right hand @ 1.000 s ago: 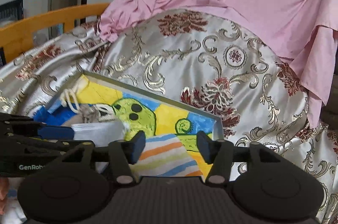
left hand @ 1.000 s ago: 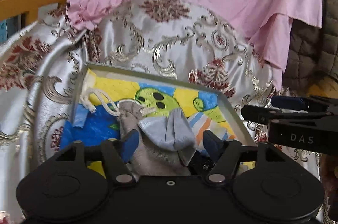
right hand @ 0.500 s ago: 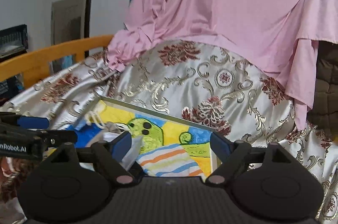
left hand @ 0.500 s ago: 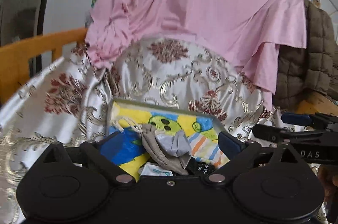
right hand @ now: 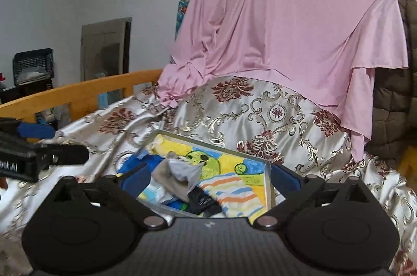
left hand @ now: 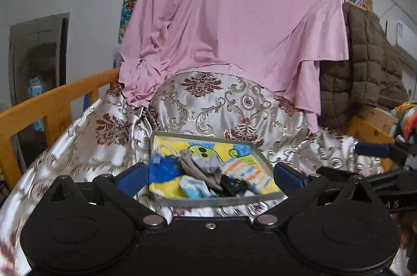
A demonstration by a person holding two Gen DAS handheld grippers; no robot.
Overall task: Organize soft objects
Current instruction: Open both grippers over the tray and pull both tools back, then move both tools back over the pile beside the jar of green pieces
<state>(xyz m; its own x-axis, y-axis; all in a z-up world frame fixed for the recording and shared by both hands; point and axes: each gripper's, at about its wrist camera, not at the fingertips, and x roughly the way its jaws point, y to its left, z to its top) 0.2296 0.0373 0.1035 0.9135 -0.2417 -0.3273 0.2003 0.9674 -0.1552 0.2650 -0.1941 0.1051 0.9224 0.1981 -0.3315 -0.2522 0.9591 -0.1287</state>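
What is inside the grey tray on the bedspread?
In the grey tray: grey socks, a striped sock, a black sock and a blue-white sock on a colourful liner. Whatever lies beneath the pile is hidden.

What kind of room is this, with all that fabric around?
Most likely a bedroom at home: a bed with an orange wooden rail, a shiny floral bedspread draped over it, and a brown quilted jacket hanging by the wall. A tray of socks lies on the bed.

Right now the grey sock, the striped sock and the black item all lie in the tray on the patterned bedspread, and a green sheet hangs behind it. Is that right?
One detail is wrong: the sheet hanging behind is pink, not green, as the left wrist view shows. The rest holds: the grey sock, the striped sock and the black item lie in the tray on the patterned bedspread.
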